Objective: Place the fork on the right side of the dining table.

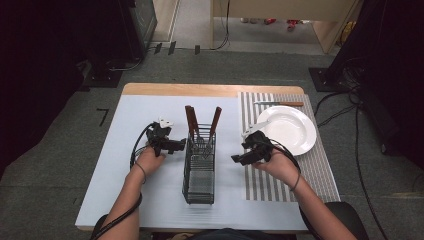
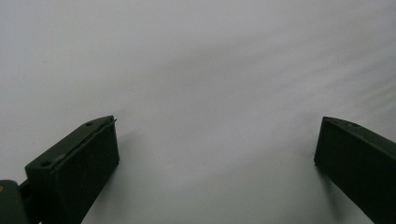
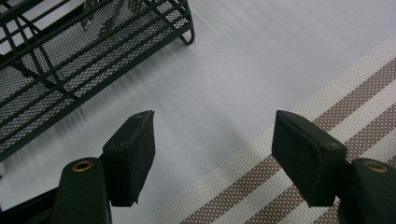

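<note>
Mid-table, on pale sheet: wire caddy standing, holding three brown-handled utensils; left gripper hovering just beside it, jaws wide apart, gripping nothing; right gripper hovering at striped mat edge, jaws apart, empty; plate and knife lying on mat.

A wooden tabletop carries a pale sheet over most of its surface, with bare wood showing along the far edge. On the right lies a striped placemat, its near left part overlapping the sheet. A black wire caddy stands on the sheet near the middle. On the placemat rest a white plate and, beyond it, a wooden-handled knife
</note>
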